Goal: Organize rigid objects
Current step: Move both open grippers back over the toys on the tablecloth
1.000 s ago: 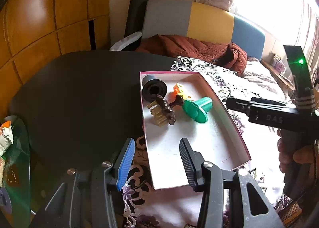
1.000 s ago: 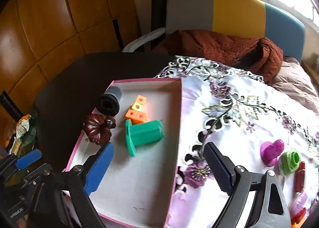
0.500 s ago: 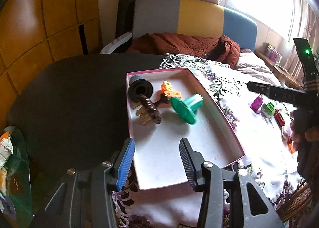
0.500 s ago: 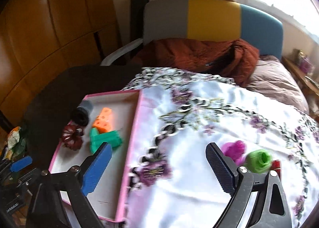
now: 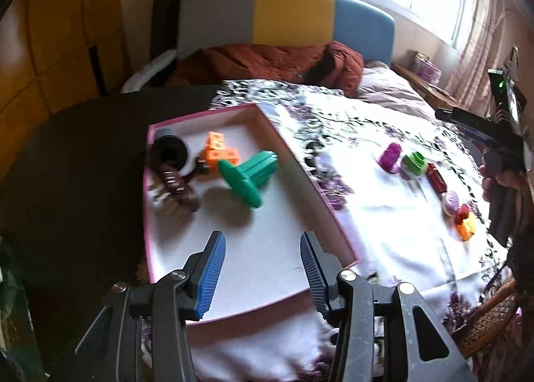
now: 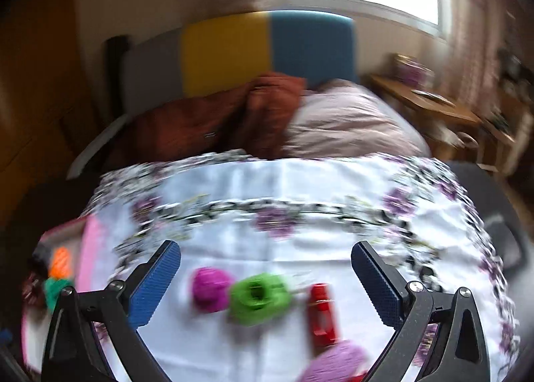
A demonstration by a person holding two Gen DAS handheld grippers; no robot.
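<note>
Bedroom setting: floral white cloth [image 5: 383, 225] spread over a dark bench [image 5: 83, 155], with a grey, yellow and blue headboard [image 5: 287, 15] and a rust-coloured blanket [image 5: 267, 58] beyond.

Loose pieces lie on the cloth in a rough row. Seen from the right wrist, badly blurred: magenta piece [image 6: 210, 287], green ring-shaped piece [image 6: 258, 297] touching it, red piece [image 6: 322, 313] just beside, pale purple piece [image 6: 337, 363] nearest the camera. All lie ahead of and between the fingers of the right hand-held gripper [image 6: 265, 282]. Its jaws have just been opening and stand wide, pads clear of everything, gripping nothing.

Pink-rimmed box [image 5: 328, 195] sits to the left of that gripper, only an edge of it in its view. Directly ahead of the left hand-held gripper [image 5: 262, 268] the box shows whole, holding a teal flanged spool [image 5: 248, 175] on its side, orange blocks [image 5: 218, 151] behind it, a black cylinder [image 5: 168, 153] in the far left corner, and a dark brown piece [image 5: 177, 186] just beside the cylinder. Left jaws stand partly open above the bare near end of the box floor, nothing between them.

Further right in the left wrist view, an orange-and-red piece [image 5: 465, 223] ends the row on the cloth, near a person's hand [image 5: 500, 181] on the right gripper's handle.
</note>
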